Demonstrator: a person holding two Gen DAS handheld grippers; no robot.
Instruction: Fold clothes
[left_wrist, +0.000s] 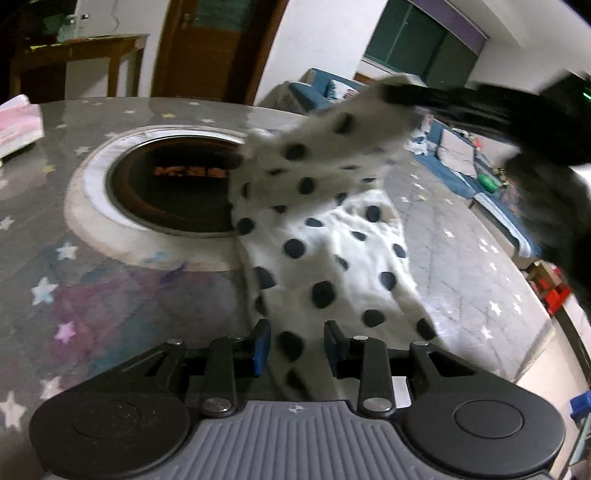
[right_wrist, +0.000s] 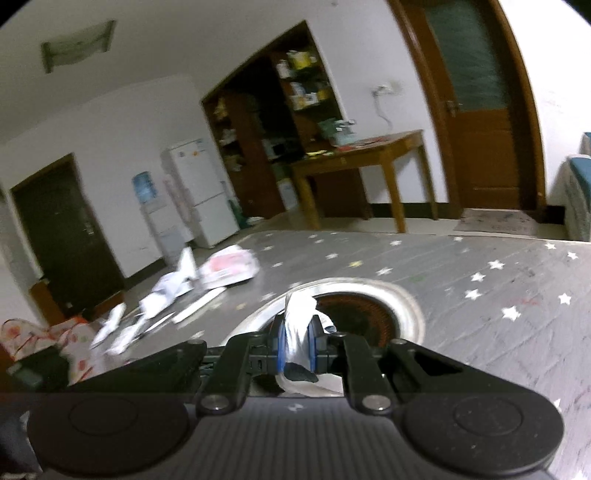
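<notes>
A white garment with dark polka dots (left_wrist: 325, 236) stretches from the near table edge up to the upper right. My right gripper (left_wrist: 386, 94) holds its raised end above the table. In the right wrist view that gripper (right_wrist: 297, 332) is shut on a bunched white fold of the garment (right_wrist: 299, 317). My left gripper (left_wrist: 297, 347) sits low at the garment's near end. Its blue-padded fingers (left_wrist: 263, 347) stand apart, and the cloth runs between them without being pinched.
The grey star-patterned table (left_wrist: 92, 280) has a round recessed burner (left_wrist: 173, 184) in its middle, partly covered by the garment. Papers and a pink packet (right_wrist: 229, 269) lie at the table's far left. A sofa (left_wrist: 461, 162) and a wooden side table (right_wrist: 362, 155) stand beyond.
</notes>
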